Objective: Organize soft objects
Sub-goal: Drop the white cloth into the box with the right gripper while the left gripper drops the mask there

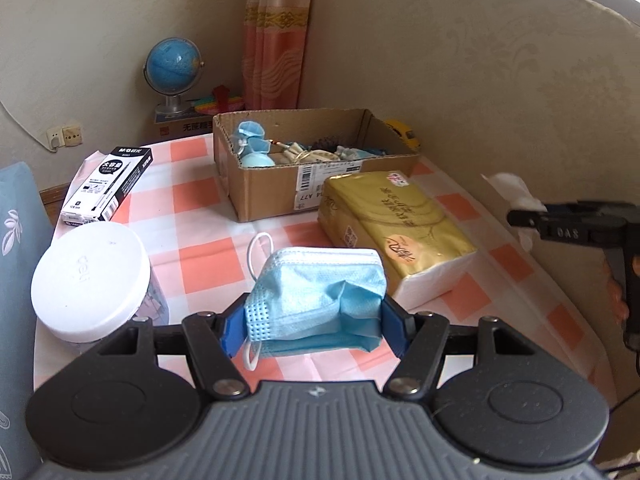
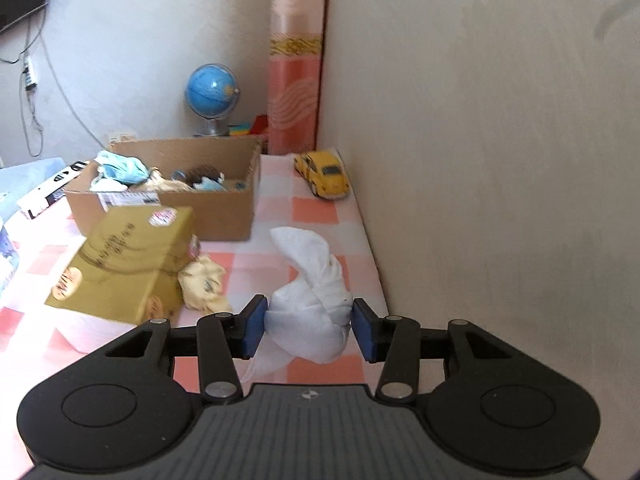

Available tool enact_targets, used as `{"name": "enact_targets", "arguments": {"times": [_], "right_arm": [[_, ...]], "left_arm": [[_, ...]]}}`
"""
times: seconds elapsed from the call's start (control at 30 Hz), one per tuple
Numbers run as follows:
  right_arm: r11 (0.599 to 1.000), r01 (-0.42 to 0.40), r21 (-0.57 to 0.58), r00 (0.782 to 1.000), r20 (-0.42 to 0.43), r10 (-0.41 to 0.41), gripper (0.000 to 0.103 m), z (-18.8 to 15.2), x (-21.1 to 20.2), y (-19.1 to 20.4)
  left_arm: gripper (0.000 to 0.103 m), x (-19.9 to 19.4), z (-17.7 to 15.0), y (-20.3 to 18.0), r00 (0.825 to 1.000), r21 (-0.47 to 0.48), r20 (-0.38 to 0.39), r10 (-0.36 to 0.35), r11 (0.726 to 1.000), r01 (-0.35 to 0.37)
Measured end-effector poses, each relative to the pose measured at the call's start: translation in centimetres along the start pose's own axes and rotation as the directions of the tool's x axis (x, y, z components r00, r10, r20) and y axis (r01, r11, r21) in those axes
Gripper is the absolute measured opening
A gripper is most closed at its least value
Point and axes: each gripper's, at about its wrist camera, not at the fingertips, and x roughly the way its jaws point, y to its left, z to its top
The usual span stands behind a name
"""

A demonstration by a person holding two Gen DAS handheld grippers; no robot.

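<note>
One mask point(image 1: 316, 300), one white cloth point(image 2: 310, 312), both clamped

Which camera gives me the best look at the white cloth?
Right wrist view: the white cloth fills the centre, bunched between the right gripper pads. The left wrist view shows only a white edge at the gripper's tips, far right.

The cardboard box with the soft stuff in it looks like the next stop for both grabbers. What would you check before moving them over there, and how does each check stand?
1. Left gripper clamped on the blue face mask: ok.
2. Right gripper clamped on the white cloth: ok.
3. Cardboard box open on top: ok.
4. Room left in the box: ok, though it already holds masks and oddments.
5. Gold tissue pack lies between the grippers and the box: not ok, needs lifting over.
6. Mask's ear loop hanging free of snags: cannot tell.
</note>
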Motion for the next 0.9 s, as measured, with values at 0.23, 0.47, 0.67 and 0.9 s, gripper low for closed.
{"name": "enact_targets", "arguments": {"times": [0.23, 0.47, 0.67, 0.9], "right_arm": [[0.995, -0.048, -0.082, 0.998, 0.032, 0.051, 0.051, 4.0, 0.5, 1.8], [0.985, -0.143, -0.094, 0.989, 0.022, 0.146, 0.051, 9.1, 3.7, 3.3], [0.976, -0.196, -0.091, 0.981, -0.023, 0.194, 0.051, 13.2, 8.1, 4.9], [0.979, -0.165, -0.118, 0.986, -0.046, 0.160, 0.059, 16.1, 12.8, 6.6]], "left_arm": [[0.066, -1.0, 0.1, -0.2, 1.000, 0.031, 0.015, -0.027, 0.999, 0.027], [0.066, -1.3, 0.2, 0.0, 0.997, 0.046, 0.033, -0.063, 0.997, 0.061], [0.066, -0.1, -0.1, 0.5, 0.997, 0.060, 0.014, -0.072, 0.996, 0.071], [0.066, 0.8, -0.3, 1.6, 0.998, 0.051, 0.002, -0.067, 0.996, 0.067]]}}
